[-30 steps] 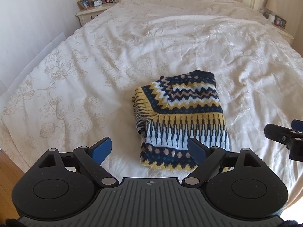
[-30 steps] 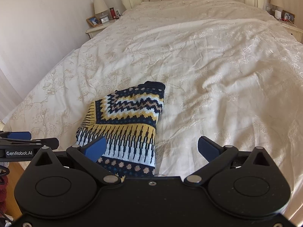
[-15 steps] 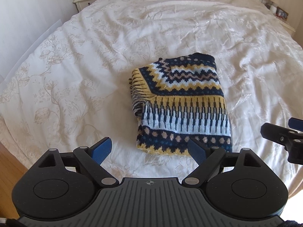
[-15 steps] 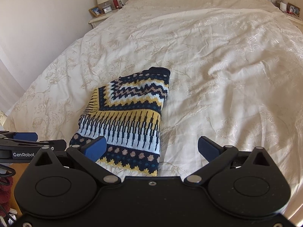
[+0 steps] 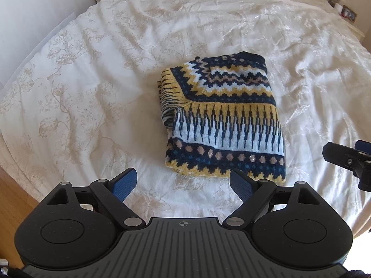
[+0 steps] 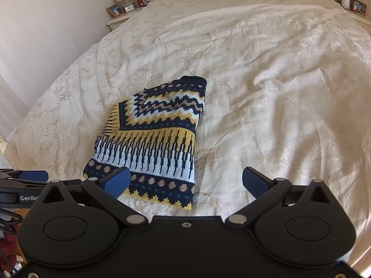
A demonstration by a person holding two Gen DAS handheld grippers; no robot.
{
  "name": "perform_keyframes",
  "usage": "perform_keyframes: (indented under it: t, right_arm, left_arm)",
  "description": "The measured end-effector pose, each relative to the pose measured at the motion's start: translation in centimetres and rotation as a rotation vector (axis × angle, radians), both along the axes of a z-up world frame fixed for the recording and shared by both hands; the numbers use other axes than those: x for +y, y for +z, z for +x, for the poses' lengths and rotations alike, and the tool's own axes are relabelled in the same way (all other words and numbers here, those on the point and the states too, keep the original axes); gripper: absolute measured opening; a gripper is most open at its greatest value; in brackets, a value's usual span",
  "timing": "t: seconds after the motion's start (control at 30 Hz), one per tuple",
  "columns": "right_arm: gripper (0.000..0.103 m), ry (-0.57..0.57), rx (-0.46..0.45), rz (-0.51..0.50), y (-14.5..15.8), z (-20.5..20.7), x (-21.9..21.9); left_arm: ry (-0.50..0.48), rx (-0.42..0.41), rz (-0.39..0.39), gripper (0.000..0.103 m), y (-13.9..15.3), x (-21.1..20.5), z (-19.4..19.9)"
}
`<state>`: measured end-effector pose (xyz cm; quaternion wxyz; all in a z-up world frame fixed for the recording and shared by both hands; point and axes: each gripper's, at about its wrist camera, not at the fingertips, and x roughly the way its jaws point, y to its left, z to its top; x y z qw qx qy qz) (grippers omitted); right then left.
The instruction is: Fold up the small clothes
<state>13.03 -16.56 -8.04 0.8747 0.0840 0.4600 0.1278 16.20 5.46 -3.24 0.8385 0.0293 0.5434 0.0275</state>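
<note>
Left wrist view: left gripper (image 5: 183,184) jaws spread wide, empty. Folded patterned sweater (image 5: 223,120) lies flat on the bedspread (image 5: 92,92), just ahead, slightly right of centre; near hem by the right finger. Right gripper's tip at far right.

Right wrist view: right gripper (image 6: 185,181) spread wide, empty. Sweater (image 6: 153,139) ahead-left, hem behind the left finger (image 6: 116,181).

A wide bed (image 5: 97,74) with a cream, flower-patterned cover is carrying a single folded knitted sweater (image 5: 222,120), patterned in navy, yellow and pale blue. The sweater is lying flat near the near edge, with wrinkled cover stretching away on every side.
</note>
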Motion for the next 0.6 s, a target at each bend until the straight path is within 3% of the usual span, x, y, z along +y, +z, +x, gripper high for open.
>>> perform_keyframes:
  t: [0.6]
  right_arm:
    - [0.102, -0.001, 0.016, 0.007, -0.4, 0.41, -0.39]
  left_arm:
    - [-0.003, 0.021, 0.002, 0.088, -0.46, -0.35, 0.33]
